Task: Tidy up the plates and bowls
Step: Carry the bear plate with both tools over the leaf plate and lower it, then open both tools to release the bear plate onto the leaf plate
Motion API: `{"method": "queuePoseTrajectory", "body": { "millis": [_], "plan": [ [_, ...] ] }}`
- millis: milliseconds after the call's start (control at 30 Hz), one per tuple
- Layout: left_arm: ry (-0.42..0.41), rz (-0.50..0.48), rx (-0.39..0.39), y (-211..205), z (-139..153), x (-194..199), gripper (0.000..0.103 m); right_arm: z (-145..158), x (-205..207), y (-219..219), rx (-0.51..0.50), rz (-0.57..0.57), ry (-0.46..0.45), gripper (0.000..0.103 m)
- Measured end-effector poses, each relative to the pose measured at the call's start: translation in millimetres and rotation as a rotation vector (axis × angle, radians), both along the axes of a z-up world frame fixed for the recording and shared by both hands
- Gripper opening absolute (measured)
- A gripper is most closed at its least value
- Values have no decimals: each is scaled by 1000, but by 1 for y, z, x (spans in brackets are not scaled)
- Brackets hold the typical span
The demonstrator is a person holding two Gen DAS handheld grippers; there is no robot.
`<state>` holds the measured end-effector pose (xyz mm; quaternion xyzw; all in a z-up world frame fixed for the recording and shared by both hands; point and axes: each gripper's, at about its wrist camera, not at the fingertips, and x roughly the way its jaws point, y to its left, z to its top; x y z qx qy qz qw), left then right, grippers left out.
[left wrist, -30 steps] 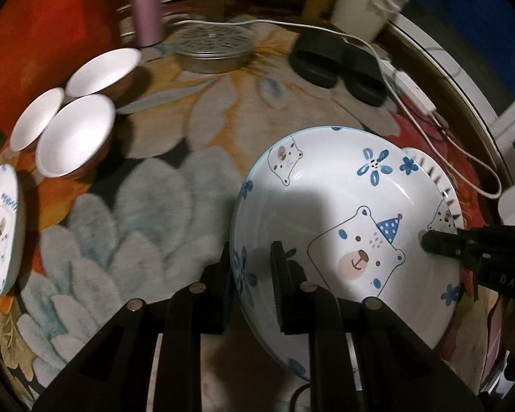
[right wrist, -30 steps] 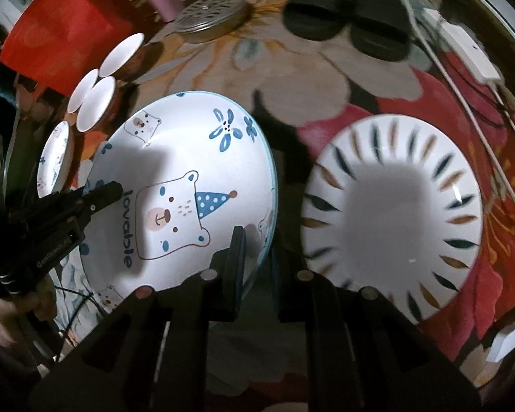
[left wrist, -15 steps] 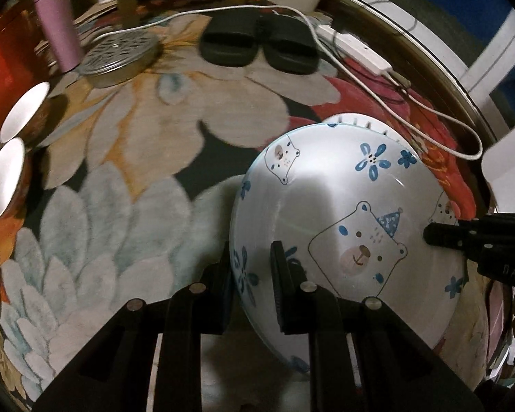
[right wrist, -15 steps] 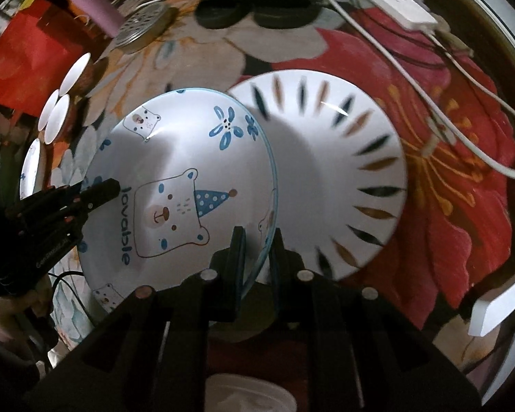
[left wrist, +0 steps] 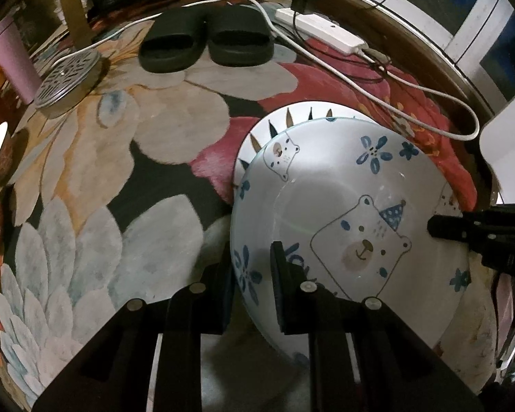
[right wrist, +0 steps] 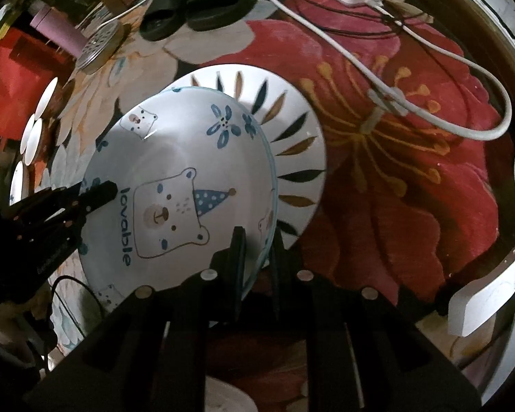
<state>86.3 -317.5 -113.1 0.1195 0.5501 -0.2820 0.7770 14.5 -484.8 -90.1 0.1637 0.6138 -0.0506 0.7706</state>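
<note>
Both tools are gripping one bear-print plate above a leaf-rimmed plate.

The left tool (left wrist: pixel 251 274) and the right tool (right wrist: pixel 257 250) are each clamping opposite rims of the bear plate (left wrist: pixel 343 213), a glossy, round, shallow white dish printed with blue flowers, bears and the word "lovable". It is sitting tilted over, and partly covering, the leaf plate (right wrist: pixel 292 137), a smooth white disc with dark and tan leaf marks lying flat on the rug (left wrist: pixel 120 158). The rug is showing a soft pile with large red, grey and cream flowers. Black slippers (left wrist: pixel 206 39), a perforated metal lid (left wrist: pixel 68 80), a white power strip (left wrist: pixel 321 29), a white cable (right wrist: pixel 429 103) and a pink tumbler (left wrist: pixel 12 58) are lying near the far edge; small white bowls (right wrist: pixel 34 130) are sitting well apart at the left.
</note>
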Motion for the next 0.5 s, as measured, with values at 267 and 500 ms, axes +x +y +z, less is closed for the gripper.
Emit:
{"method": "queuePoseTrajectory", "body": {
  "millis": [267, 500],
  "plan": [
    [-12, 8, 30, -11, -6, 8, 18, -11, 11, -12, -5, -14, -1, 14],
    [-61, -15, 75, -24, -4, 15, 18, -19, 20, -21, -5, -34, 0, 14]
  ]
}}
